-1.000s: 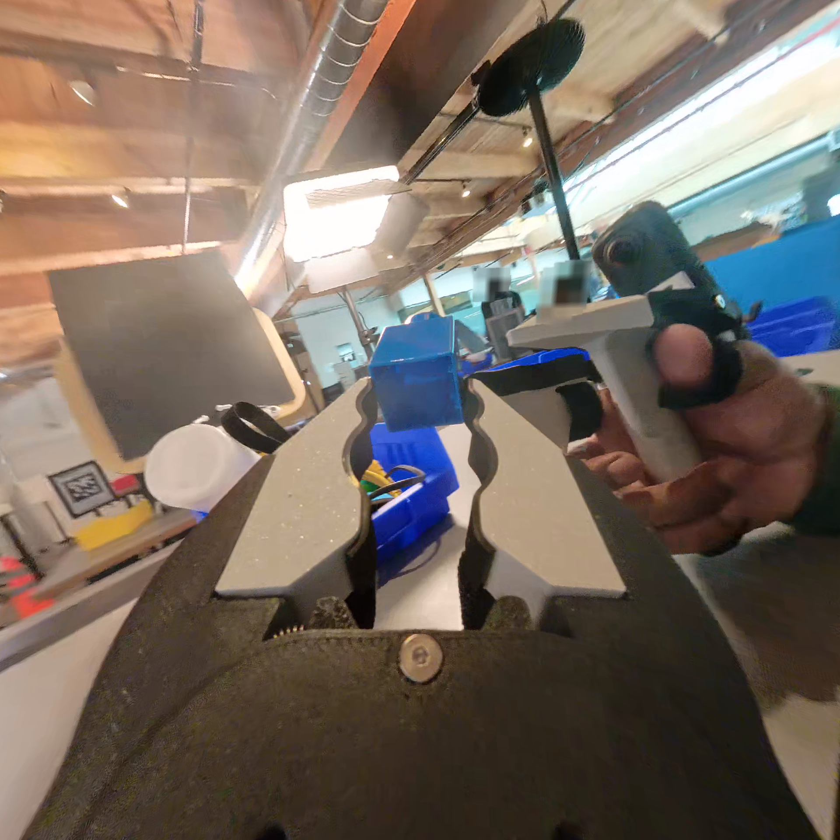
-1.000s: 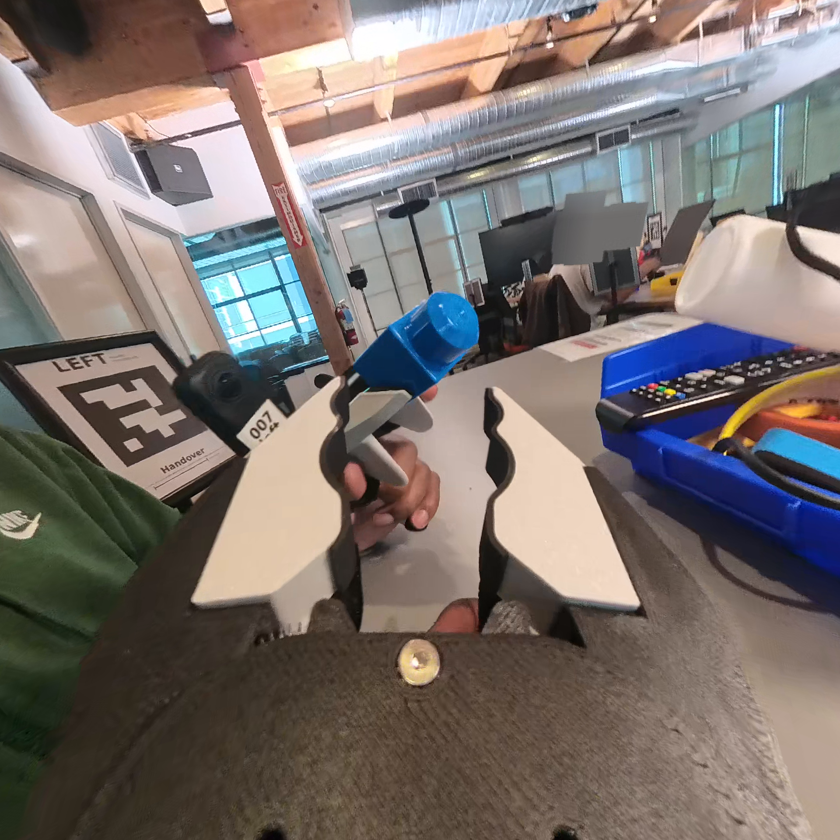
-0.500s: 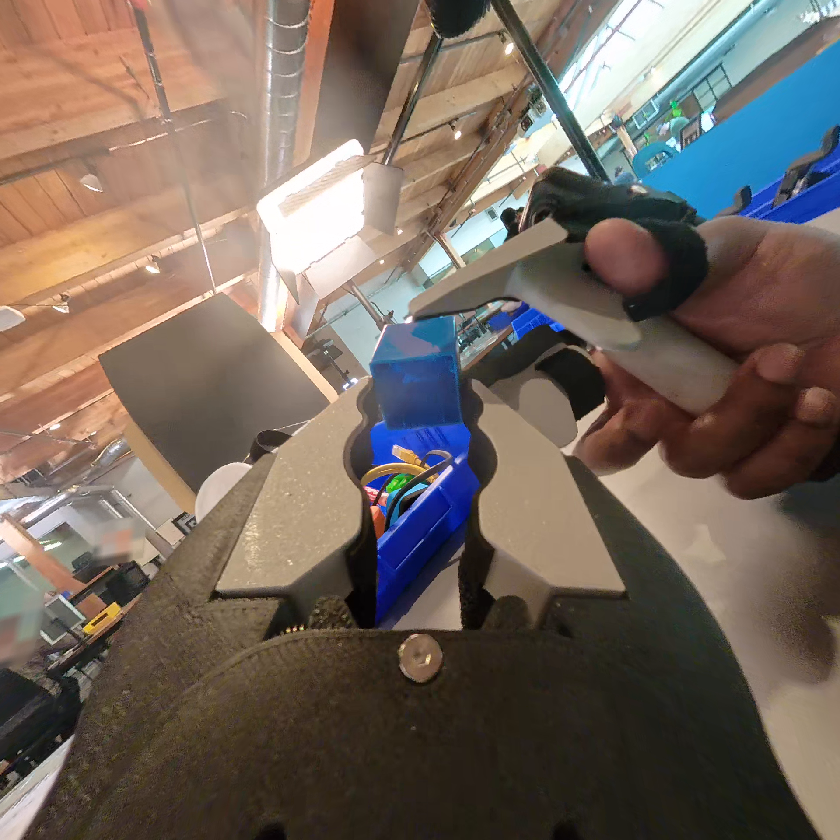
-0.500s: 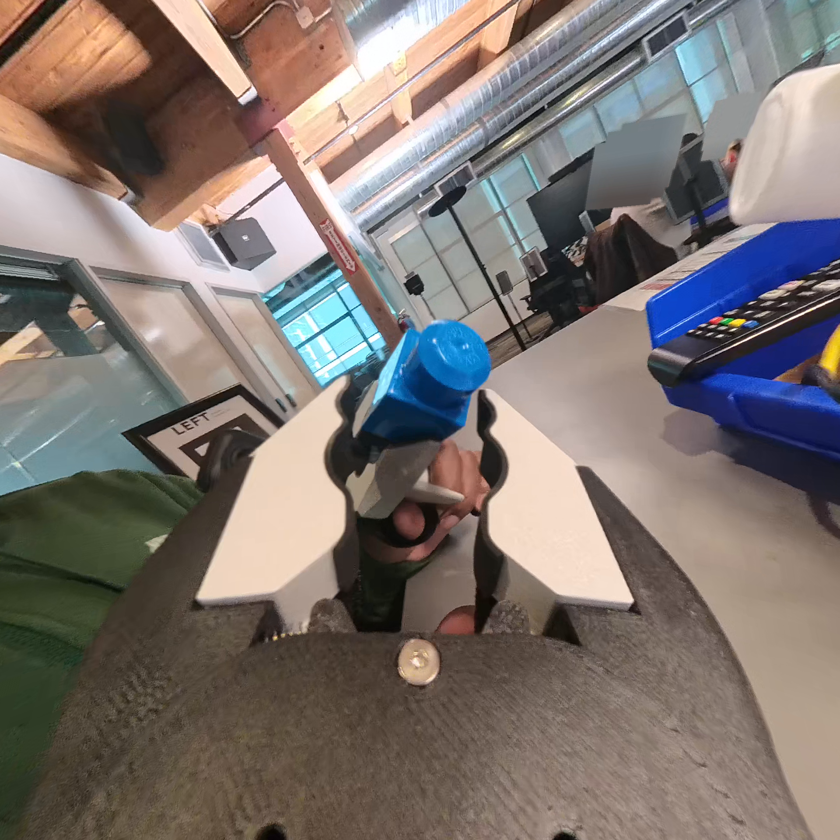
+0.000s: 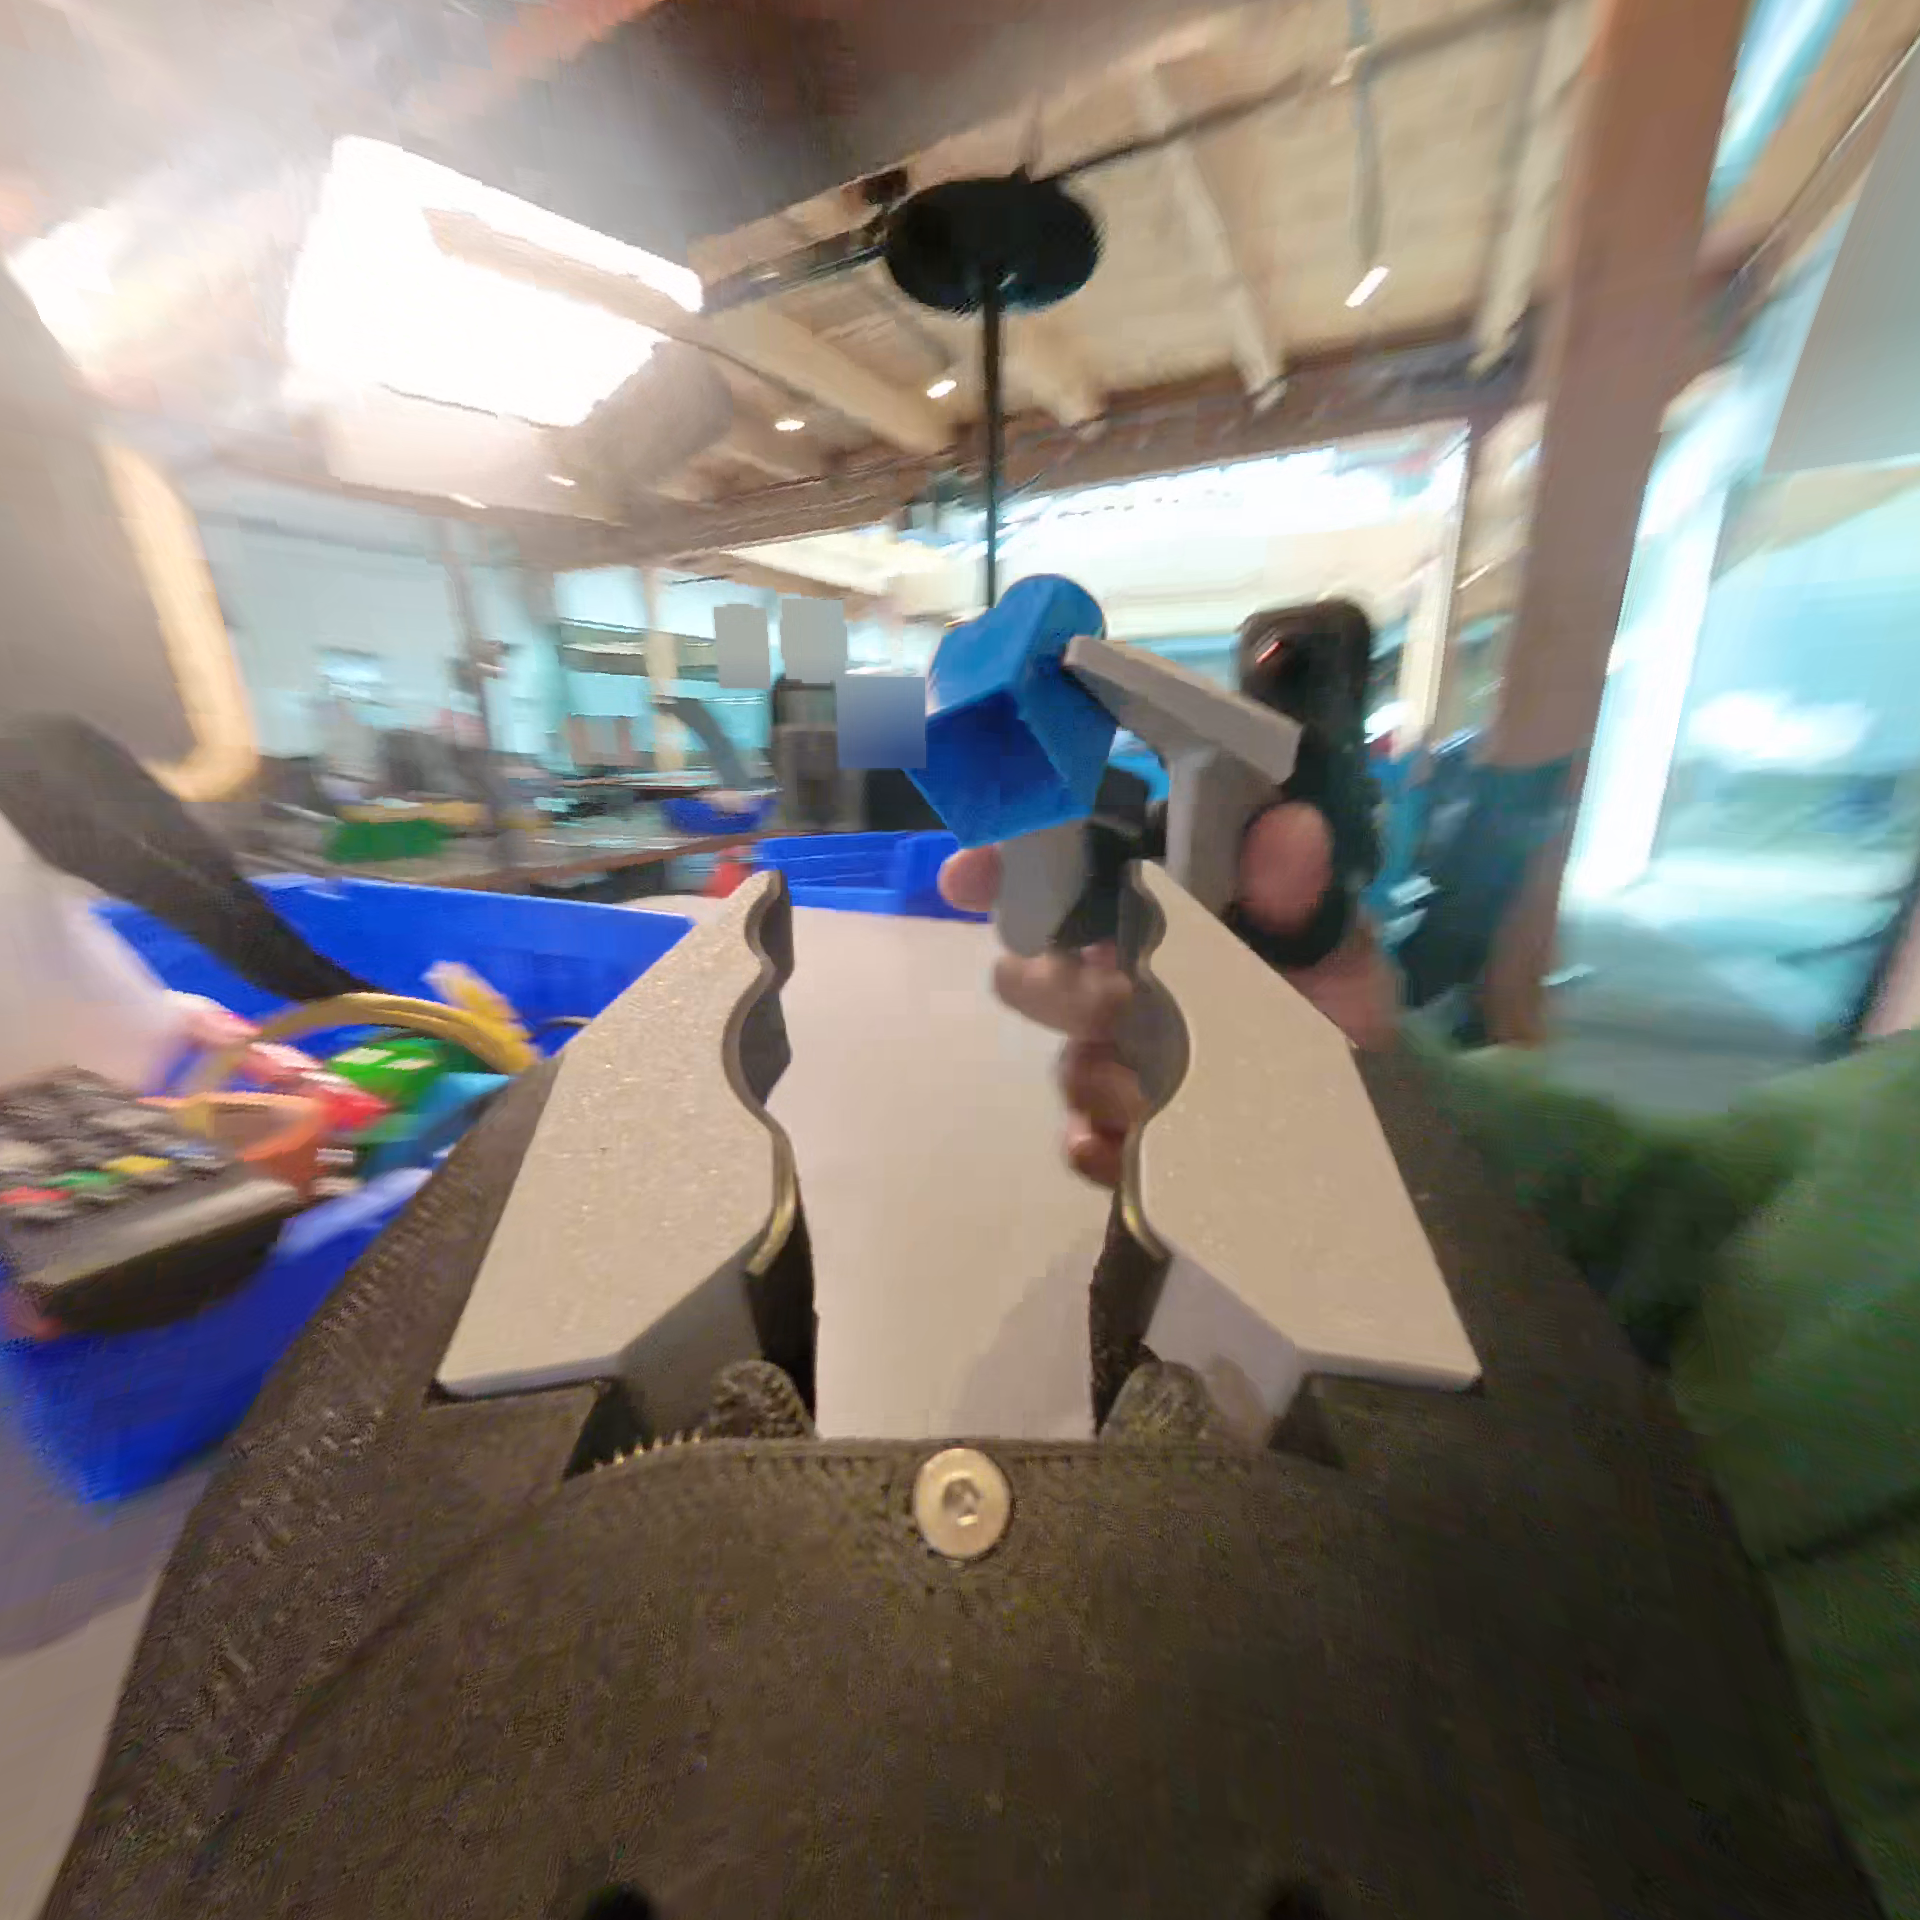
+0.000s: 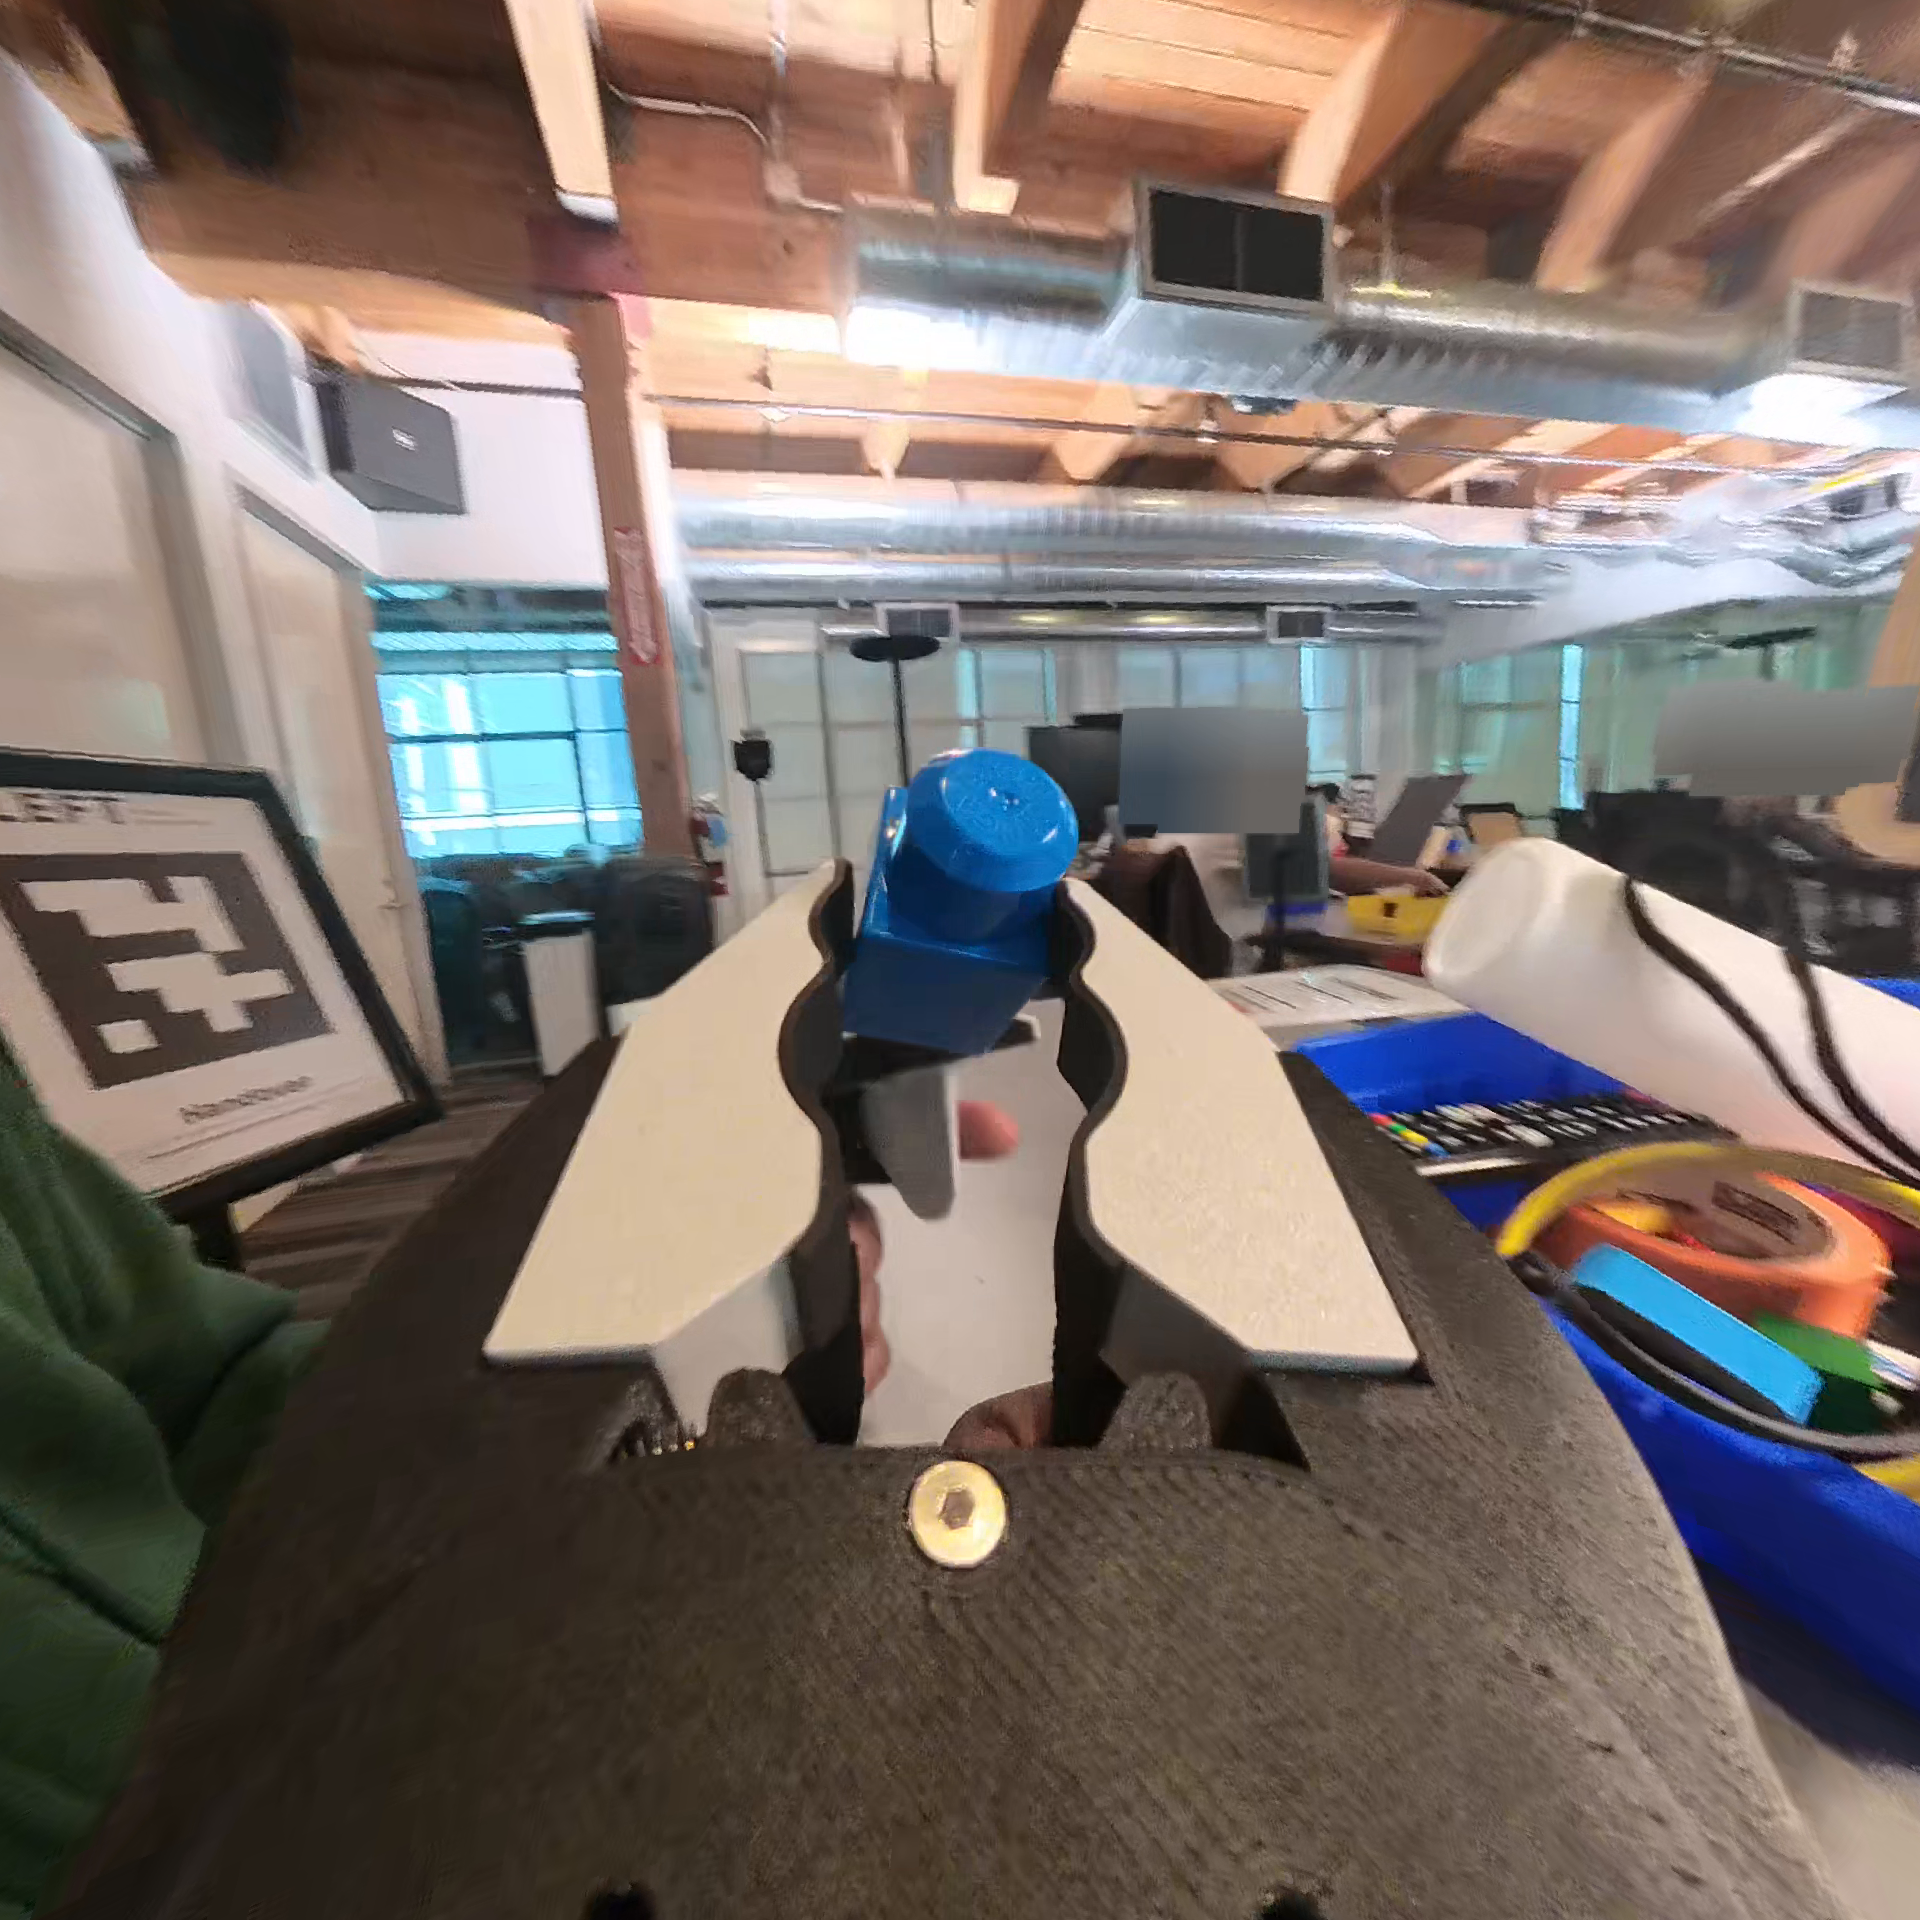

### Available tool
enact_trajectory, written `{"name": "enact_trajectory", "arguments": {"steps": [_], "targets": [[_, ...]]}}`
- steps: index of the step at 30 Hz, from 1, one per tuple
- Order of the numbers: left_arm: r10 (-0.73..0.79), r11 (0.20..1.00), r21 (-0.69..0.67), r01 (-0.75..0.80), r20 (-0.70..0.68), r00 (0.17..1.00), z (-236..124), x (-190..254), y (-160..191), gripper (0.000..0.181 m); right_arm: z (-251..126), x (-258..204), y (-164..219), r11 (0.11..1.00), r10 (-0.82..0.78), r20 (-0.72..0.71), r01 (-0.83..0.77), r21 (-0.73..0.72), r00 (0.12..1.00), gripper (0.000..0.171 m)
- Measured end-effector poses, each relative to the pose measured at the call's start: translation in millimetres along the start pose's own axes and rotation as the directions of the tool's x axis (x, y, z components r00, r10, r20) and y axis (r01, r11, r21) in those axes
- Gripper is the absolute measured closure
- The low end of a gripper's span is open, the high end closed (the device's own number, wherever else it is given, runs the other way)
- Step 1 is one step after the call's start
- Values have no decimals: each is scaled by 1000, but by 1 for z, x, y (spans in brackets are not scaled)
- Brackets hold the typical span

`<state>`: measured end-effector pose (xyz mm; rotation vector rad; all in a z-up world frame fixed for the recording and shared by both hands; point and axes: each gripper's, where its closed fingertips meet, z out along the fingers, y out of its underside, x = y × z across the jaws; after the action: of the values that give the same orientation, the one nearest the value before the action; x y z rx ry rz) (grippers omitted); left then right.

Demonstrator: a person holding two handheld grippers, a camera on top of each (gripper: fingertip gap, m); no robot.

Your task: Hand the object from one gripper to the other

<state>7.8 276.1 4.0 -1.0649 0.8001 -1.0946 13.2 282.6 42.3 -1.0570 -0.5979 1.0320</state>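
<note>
Right wrist view: blocky, round-capped blue object (image 6: 961,930).

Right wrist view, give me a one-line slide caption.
Right tool clamps the blue capped block above a grey table, beside a blue bin of clutter.

A blue capped object (image 6: 961,925) is clamped between the tips of the right gripper (image 6: 951,935); a blue bin (image 6: 1766,1496) is seen at right.
</note>
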Motion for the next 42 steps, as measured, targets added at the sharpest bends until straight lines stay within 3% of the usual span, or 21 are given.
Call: {"name": "enact_trajectory", "arguments": {"steps": [3,5,12,18,34,39,42], "targets": [[-274,957,59,283,-136,952,-7,4,-10,114,4,-15,2,1000,27,79,-27,-2,997,133],[-340,931,77,355,-165,926,-8,2,-13,114,6,-20,4,1000,23,100,-21,-12,995,133],[-311,942,58,329,-203,928,-1,16,-10,118,9,-23,9,999,28,112,-23,-39,993,132],[-289,950,52,309,-235,928,-2,22,-10,147,7,-21,14,998,39,106,-33,-61,994,132],[-328,944,-53,326,-255,910,23,25,3,145,-13,-5,18,996,71,5,-71,-60,997,131],[-159,987,-24,157,-181,971,23,16,-4,146,-18,1,18,990,125,-29,-126,-61,992,127],[-2,999,-39,-6,-207,978,17,20,-11,146,-22,-2,19,986,151,-13,-152,-68,988,126]]}}
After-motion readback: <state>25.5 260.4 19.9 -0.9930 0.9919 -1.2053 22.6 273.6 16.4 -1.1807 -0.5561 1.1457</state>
